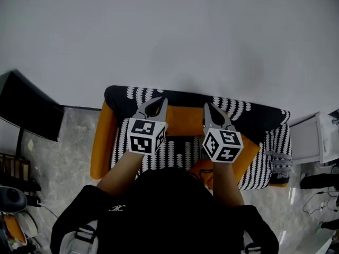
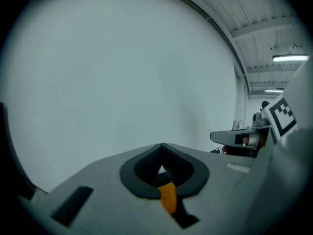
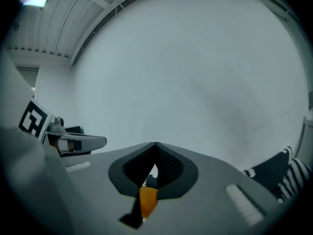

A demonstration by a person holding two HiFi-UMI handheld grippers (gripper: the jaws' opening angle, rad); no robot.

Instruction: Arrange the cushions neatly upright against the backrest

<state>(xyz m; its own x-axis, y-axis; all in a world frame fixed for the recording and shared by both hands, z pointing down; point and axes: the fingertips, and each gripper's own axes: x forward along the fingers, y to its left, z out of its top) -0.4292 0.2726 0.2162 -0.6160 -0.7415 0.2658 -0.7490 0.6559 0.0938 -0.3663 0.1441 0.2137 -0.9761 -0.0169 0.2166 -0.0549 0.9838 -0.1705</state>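
An armchair with orange arms [image 1: 99,142] has a black-and-white patterned backrest [image 1: 241,110] and a striped seat [image 1: 175,152]. An orange cushion [image 1: 185,121] stands across the backrest's front, between my two grippers. My left gripper [image 1: 160,103] is raised over its left top corner and is shut. My right gripper [image 1: 208,108] hovers over the right top corner, also shut. In the left gripper view the jaws [image 2: 161,146] meet in front of a bare wall. The right gripper view shows the same [image 3: 155,144]. Only a sliver of orange shows through each slit; no fabric is visibly pinched.
A white wall [image 1: 169,30] rises behind the chair. A black panel [image 1: 26,112] leans at the left and a white cabinet [image 1: 312,139] stands at the right. Cables [image 1: 318,200] lie on the marbled floor. The person's dark-clothed body fills the lower middle.
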